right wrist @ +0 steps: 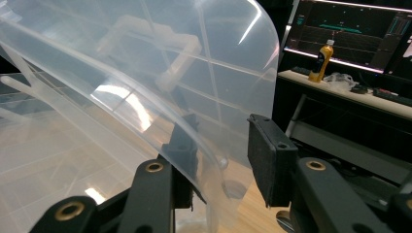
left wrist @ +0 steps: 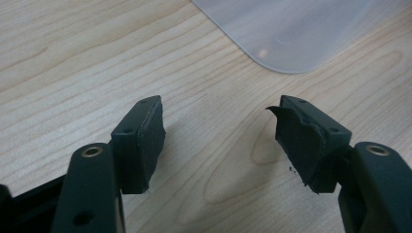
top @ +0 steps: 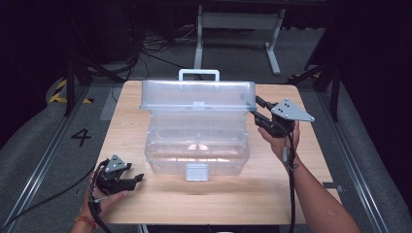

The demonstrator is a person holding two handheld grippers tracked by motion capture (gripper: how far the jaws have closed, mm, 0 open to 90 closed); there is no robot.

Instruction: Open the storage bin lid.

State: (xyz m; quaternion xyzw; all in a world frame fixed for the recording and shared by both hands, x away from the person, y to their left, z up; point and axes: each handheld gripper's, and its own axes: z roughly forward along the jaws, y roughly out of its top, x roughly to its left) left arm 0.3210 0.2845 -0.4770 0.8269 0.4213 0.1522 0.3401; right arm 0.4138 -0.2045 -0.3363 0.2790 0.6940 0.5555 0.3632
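The clear box [top: 197, 145] sits mid-table [top: 145, 204], its lid [top: 197, 94] raised and leaning back. The right gripper [top: 256, 108] is at the lid's right end. In the right gripper view its jaws are spread with the lid's edge [right wrist: 209, 160] running between them: one jaw behind the plastic, the other clear of it, not yet pinching. The lid's long axis runs away to this gripper's left. The left gripper [top: 137, 178] rests low on the table, jaws spread and empty, the box ahead and to its right. The right hand is plainly nearer the lid.
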